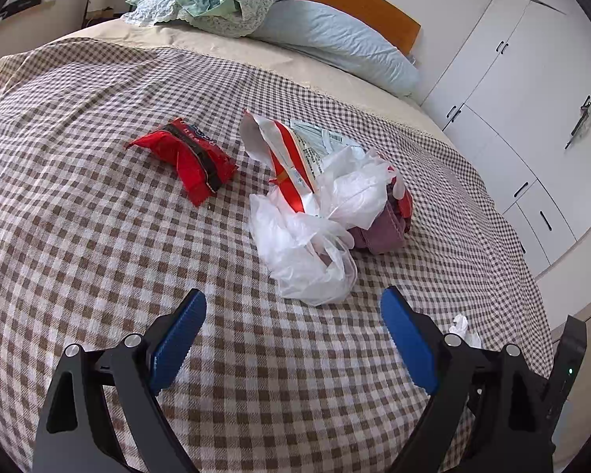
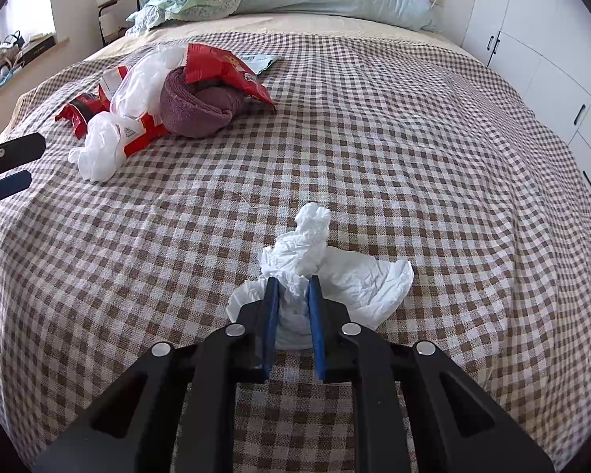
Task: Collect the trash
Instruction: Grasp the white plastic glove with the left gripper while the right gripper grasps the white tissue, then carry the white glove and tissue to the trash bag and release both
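Right wrist view: our right gripper (image 2: 291, 287) clamps crumpled tissue (image 2: 335, 264), lower centre | left gripper (image 1: 293, 307) spread, empty | wrappers: red snack wrapper (image 1: 185, 157), plastic bag (image 1: 307, 252) uncollected.

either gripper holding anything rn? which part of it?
Right gripper is shut on the crumpled white tissue, pinching its bunched near end; the rest lies on the checked bedspread. Left gripper is open, holding nothing.

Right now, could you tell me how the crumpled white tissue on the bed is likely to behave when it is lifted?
The crumpled white tissue looks thin and creased, so probably very light and floppy. The right hand-held gripper pinches only its near part, so the loose flap would likely droop. It may tear if tugged.
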Demonstrator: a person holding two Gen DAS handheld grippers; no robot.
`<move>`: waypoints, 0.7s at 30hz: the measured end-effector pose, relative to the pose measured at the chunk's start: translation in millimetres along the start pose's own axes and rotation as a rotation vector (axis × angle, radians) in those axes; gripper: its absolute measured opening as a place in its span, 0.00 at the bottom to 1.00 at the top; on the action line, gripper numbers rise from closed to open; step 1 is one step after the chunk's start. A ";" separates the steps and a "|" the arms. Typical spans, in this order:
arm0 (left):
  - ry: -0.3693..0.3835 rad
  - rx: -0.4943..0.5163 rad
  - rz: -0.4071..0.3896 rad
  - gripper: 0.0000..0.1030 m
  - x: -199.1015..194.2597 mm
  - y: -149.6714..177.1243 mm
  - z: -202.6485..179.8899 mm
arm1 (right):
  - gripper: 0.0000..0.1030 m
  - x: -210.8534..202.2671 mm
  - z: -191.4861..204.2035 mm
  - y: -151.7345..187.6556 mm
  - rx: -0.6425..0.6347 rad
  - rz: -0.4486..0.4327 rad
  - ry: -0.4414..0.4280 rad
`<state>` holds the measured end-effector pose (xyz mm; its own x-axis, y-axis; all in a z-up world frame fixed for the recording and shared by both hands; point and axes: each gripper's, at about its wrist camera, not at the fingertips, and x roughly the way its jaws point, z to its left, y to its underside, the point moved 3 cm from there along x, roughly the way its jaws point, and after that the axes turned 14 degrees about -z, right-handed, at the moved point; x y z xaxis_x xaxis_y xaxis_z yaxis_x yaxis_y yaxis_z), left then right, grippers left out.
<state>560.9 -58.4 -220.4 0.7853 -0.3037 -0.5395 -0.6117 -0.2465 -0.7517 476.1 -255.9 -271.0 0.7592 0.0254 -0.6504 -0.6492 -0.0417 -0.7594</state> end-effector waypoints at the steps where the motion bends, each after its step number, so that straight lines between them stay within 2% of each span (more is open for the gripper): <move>1: 0.003 0.006 -0.001 0.83 7.1 -3.1 -2.9 | 0.10 -3.9 -2.3 -0.4 0.014 -0.007 -0.006; 3: 0.007 0.024 0.007 0.81 22.3 -8.6 -8.0 | 0.09 -13.6 -2.4 -2.7 0.027 -0.032 -0.012; 6: -0.022 0.045 0.074 0.76 49.3 -9.7 -15.9 | 0.09 -32.0 -5.0 -4.2 0.054 -0.053 -0.027; 7: -0.028 0.041 0.093 0.71 58.5 -8.4 -17.0 | 0.09 -38.0 -6.7 -3.2 0.062 -0.054 -0.029; 9: -0.050 0.048 0.135 0.28 70.7 -2.2 -18.6 | 0.09 -45.4 -8.8 -0.7 0.061 -0.054 -0.026; 10: -0.065 0.080 0.146 0.27 71.2 1.9 -20.2 | 0.09 -49.1 -9.2 -0.3 0.061 -0.057 -0.021; 12: -0.058 0.125 0.154 0.15 64.0 4.9 -25.7 | 0.09 -57.2 -10.8 -1.0 0.069 -0.066 -0.018; 13: -0.042 0.114 0.162 0.11 59.5 3.7 -26.7 | 0.09 -60.3 -11.5 -0.5 0.072 -0.068 -0.017; 17: -0.035 0.112 0.136 0.06 26.6 -1.8 -30.0 | 0.09 -85.6 -14.3 -9.3 0.074 -0.103 -0.022; 21: -0.017 0.099 0.100 0.05 -25.2 0.6 -44.6 | 0.09 -120.4 -23.0 -16.9 0.074 -0.156 -0.022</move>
<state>536.5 -92.0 -190.3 0.7232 -0.3061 -0.6190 -0.6749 -0.1235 -0.7275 396.8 -281.3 -179.5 0.8503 0.0478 -0.5242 -0.5260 0.0378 -0.8497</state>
